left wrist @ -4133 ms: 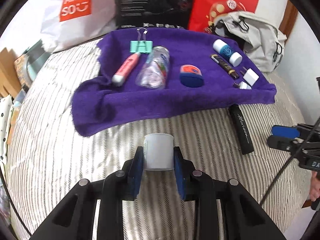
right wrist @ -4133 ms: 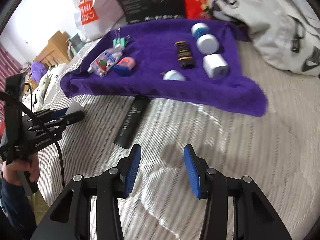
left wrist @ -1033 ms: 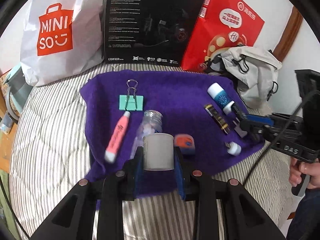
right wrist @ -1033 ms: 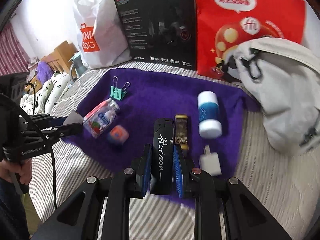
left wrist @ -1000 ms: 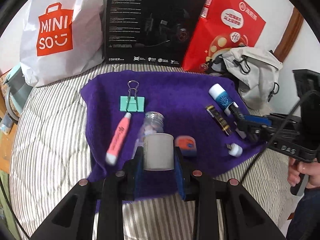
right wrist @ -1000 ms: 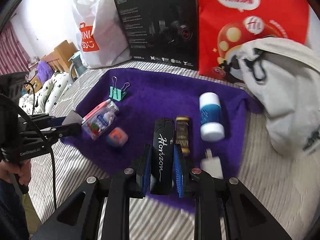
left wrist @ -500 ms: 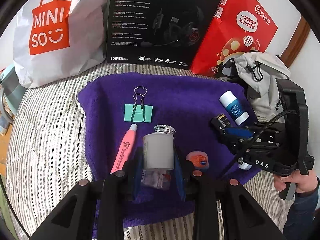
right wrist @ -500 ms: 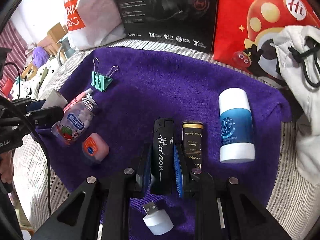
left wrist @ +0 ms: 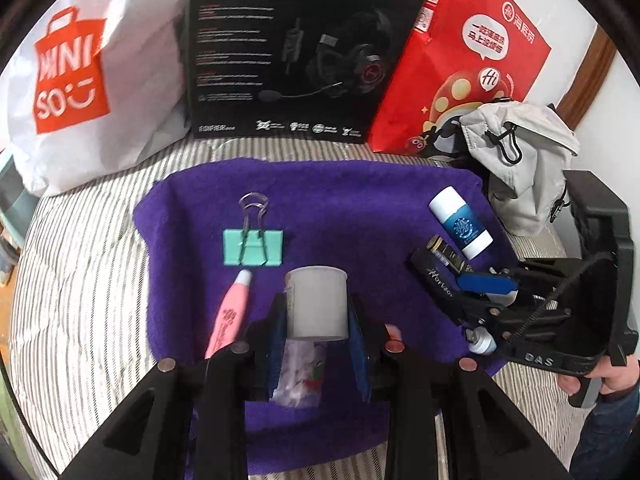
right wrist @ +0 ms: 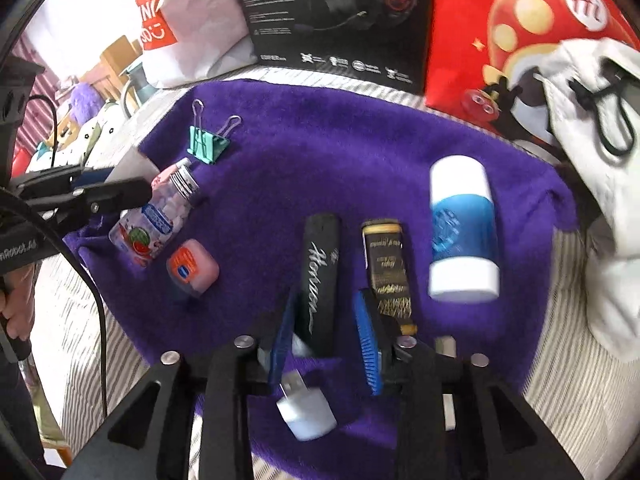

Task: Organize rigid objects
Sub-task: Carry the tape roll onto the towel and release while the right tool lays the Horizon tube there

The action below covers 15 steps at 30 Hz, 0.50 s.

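Most of the rigid things already lie in a loose row on the purple towel (right wrist: 360, 152), which is spread on a striped bed: a green binder clip (right wrist: 208, 142), a clear candy bottle (right wrist: 156, 216) without its cap, a small pink and orange case (right wrist: 192, 266), a gold and black tube (right wrist: 386, 264) and a white and blue stick (right wrist: 460, 224).

The left tongs (left wrist: 318, 336) pinch the grey cap (left wrist: 316, 302) just above that bottle; I judge it must be put back or laid down.

The right tongs (right wrist: 326, 336) are spread around the black bar (right wrist: 320, 276), which lies on the towel beside the gold tube and looks released. A white USB plug (right wrist: 306, 410) lies under them.

Readable writing: "Horizon" on the bar, "MINISO" on the white bag (left wrist: 72, 76), "HECATE" and "EDIFIER" on the black headset box (left wrist: 296, 52).
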Available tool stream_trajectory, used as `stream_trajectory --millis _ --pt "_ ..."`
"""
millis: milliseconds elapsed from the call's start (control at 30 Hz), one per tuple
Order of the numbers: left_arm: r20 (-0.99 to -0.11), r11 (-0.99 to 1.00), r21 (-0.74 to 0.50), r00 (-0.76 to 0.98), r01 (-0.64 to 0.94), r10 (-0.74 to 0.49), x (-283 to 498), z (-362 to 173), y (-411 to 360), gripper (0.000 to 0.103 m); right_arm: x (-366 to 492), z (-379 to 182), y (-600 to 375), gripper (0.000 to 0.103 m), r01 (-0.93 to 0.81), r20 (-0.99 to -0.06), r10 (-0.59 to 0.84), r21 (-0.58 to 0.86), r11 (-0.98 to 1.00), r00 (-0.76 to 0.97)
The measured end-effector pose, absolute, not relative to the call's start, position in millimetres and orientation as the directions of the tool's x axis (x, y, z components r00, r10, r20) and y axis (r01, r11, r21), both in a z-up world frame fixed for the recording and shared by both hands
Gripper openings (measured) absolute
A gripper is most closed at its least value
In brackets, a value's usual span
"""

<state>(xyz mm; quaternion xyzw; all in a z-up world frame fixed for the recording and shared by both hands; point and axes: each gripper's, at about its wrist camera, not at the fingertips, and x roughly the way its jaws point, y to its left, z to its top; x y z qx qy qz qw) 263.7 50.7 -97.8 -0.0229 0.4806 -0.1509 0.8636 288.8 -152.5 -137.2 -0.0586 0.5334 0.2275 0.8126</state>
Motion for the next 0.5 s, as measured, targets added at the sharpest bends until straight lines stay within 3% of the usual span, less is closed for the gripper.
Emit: stream_trajectory --millis 500 --pt "-0.861 0.953 -0.122 0.447 0.278 -0.241 303 -126 0 0.027 226 -96 -230 0.036 -0.307 -0.845 0.322 0.2 0.93 0.426"
